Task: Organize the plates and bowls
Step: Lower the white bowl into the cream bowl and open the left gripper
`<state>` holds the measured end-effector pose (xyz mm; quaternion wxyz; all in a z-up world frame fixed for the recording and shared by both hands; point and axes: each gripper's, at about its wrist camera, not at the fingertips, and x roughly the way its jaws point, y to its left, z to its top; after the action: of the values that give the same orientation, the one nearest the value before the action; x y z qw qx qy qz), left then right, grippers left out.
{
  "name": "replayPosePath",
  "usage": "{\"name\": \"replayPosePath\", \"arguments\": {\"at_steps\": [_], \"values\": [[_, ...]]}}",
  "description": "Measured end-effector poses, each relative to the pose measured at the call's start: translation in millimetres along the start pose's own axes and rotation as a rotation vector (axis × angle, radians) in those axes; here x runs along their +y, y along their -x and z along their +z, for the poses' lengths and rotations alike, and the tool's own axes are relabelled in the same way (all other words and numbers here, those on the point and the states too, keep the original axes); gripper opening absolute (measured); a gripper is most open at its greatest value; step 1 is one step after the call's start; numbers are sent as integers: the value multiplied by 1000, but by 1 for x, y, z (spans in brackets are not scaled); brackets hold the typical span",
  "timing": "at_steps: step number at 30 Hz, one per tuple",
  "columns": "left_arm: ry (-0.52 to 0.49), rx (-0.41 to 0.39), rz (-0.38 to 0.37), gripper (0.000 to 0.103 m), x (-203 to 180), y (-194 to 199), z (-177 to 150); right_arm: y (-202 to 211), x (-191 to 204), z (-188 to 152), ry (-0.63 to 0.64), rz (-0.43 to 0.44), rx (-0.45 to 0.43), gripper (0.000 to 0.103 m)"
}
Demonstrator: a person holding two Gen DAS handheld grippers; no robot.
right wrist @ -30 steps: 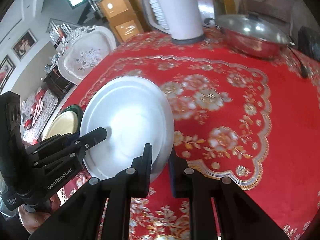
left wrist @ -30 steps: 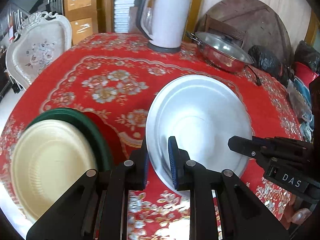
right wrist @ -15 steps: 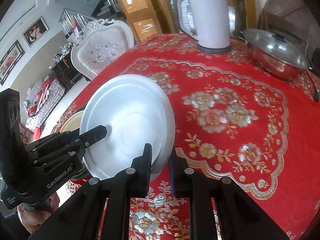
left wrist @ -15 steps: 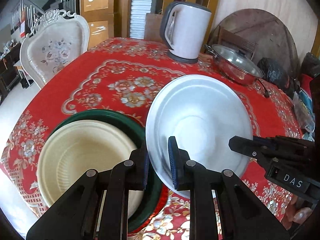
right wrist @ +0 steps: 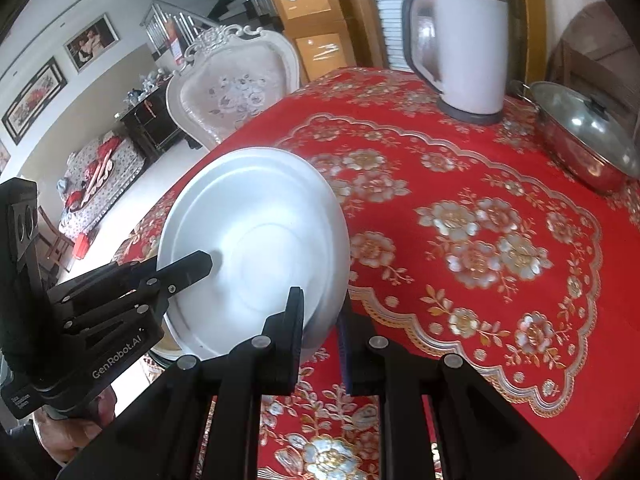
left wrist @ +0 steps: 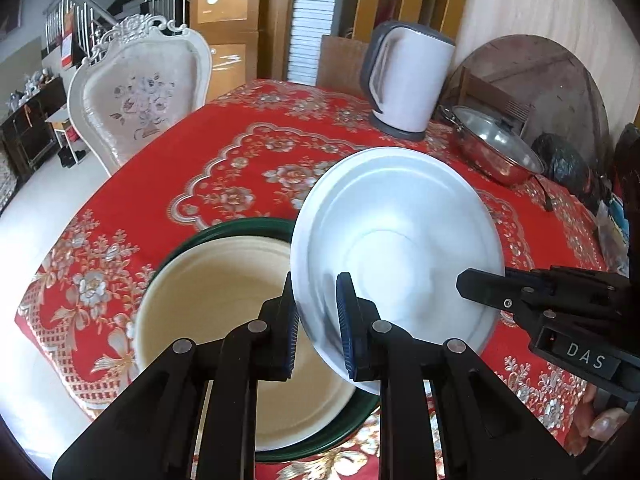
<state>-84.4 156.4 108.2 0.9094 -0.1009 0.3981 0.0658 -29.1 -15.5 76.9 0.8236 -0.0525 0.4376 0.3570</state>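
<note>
A silver metal plate (left wrist: 400, 236) is held in the air between both grippers, tilted. My left gripper (left wrist: 316, 312) is shut on its left rim. My right gripper (right wrist: 320, 312) is shut on its right rim; the plate also shows in the right wrist view (right wrist: 256, 248). Below and to the left, a cream plate (left wrist: 224, 304) lies inside a dark green plate (left wrist: 240, 226) on the red tablecloth, near the table's front left edge. The silver plate overlaps their right side.
A white electric kettle (left wrist: 408, 80) stands at the back of the table. A lidded steel pan (left wrist: 496, 148) sits at the back right, with dark bags behind it. A white carved chair (left wrist: 140, 96) stands at the table's far left.
Both grippers have carried the silver plate to the left and up. The cream and green plates have come from the left edge of view to under the plate's left side.
</note>
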Motion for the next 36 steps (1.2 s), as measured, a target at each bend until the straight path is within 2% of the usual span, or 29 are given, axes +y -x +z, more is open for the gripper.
{"name": "replayPosePath", "arguments": {"at_steps": [9, 21, 36], "values": [[40, -2, 32, 17, 30, 11, -7, -13, 31, 6, 51, 26, 18, 16], [75, 59, 51, 17, 63, 2, -18, -40, 61, 8, 97, 27, 73, 16], [36, 84, 76, 18, 70, 0, -27, -54, 82, 2, 172, -26, 123, 21]]}}
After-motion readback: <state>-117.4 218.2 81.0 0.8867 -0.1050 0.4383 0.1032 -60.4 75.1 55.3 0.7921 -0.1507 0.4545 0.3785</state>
